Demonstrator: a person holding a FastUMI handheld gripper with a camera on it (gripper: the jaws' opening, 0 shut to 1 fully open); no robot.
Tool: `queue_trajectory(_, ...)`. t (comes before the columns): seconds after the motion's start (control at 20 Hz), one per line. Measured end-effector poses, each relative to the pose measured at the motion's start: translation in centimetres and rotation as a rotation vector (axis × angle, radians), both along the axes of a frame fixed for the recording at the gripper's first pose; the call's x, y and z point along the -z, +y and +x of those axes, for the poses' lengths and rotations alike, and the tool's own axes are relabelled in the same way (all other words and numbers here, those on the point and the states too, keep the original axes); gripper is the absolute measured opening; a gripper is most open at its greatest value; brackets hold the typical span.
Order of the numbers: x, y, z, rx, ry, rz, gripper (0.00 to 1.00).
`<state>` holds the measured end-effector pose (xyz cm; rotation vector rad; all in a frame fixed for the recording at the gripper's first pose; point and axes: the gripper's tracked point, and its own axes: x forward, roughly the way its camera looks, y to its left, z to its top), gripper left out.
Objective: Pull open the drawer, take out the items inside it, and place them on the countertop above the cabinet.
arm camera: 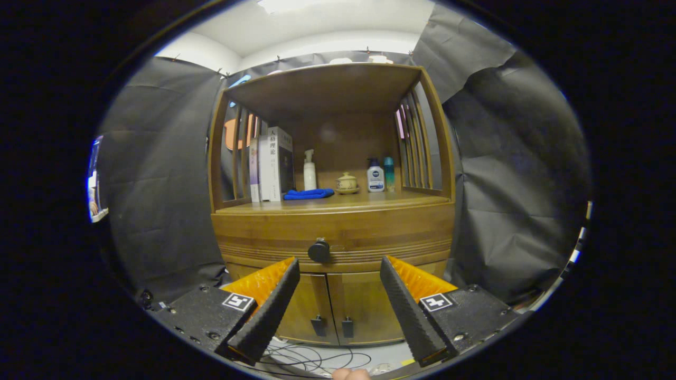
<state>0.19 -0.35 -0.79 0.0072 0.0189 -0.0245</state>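
Presently staged for approach: books (pixel 272 163), blue cloth (pixel 309 194) and lotion bottle (pixel 375 176) occupy tabletop (pixel 338 203). Drawer (pixel 335 232) shut, knob (pixel 319 251) untouched beyond fingertips. Gripper (pixel 339 269) spread wide, released, empty, seemingly readied to straddle knob.

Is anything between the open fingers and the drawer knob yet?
No. In the gripper view the gripper is open, and the knob sits just beyond its fingers, nearer the left one, with only drawer front around it.
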Motion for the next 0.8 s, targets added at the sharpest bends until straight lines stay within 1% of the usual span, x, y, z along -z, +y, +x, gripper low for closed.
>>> queue_trajectory(0.4,0.5,0.8,1.0,-0.021,0.007,-0.034,0.99)
queue_trajectory(0.65,-0.5,1.7,4.8,-0.033,-0.014,-0.056,0.99)
queue_trajectory(0.8,0.5,2.8,8.0,-0.048,0.011,-0.087,0.99)
